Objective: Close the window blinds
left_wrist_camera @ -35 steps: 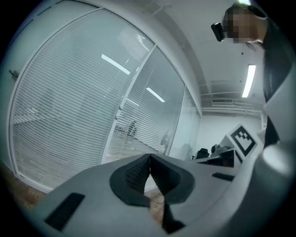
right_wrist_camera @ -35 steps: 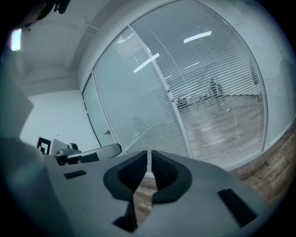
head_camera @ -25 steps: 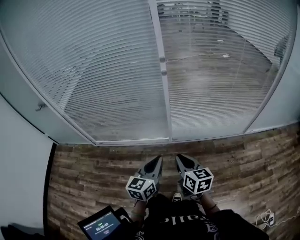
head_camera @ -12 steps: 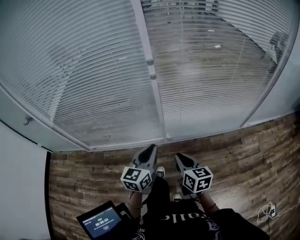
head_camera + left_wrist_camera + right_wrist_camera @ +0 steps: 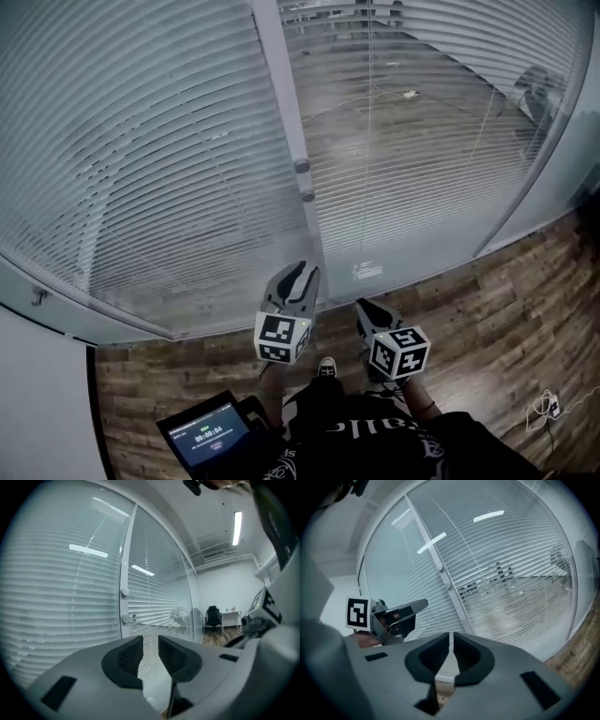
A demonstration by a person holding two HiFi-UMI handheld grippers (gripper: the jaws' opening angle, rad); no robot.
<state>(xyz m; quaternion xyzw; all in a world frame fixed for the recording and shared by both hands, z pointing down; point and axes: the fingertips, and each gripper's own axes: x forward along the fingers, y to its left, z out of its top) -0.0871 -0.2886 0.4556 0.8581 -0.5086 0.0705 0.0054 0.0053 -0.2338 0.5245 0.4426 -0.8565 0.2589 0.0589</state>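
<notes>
At the glass wall ahead, the window blinds (image 5: 159, 187) hang behind both panes, either side of the white post (image 5: 281, 122). My left gripper (image 5: 298, 278) points at the post's lower end, below its two knobs (image 5: 302, 167) and short of the glass. Its jaws have just been opening, with nothing between them. The right gripper (image 5: 366, 309) sits beside it, further back, jaws all but together and empty.

Glass wall (image 5: 422, 187) bars your way ahead; the blinds (image 5: 141, 169) appear to sit behind the pane. The upright post (image 5: 277, 112) carries two protruding knobs (image 5: 301, 166). There is open air above the wood floor (image 5: 506, 309). A tablet (image 5: 208, 436) crowds your lower left.
</notes>
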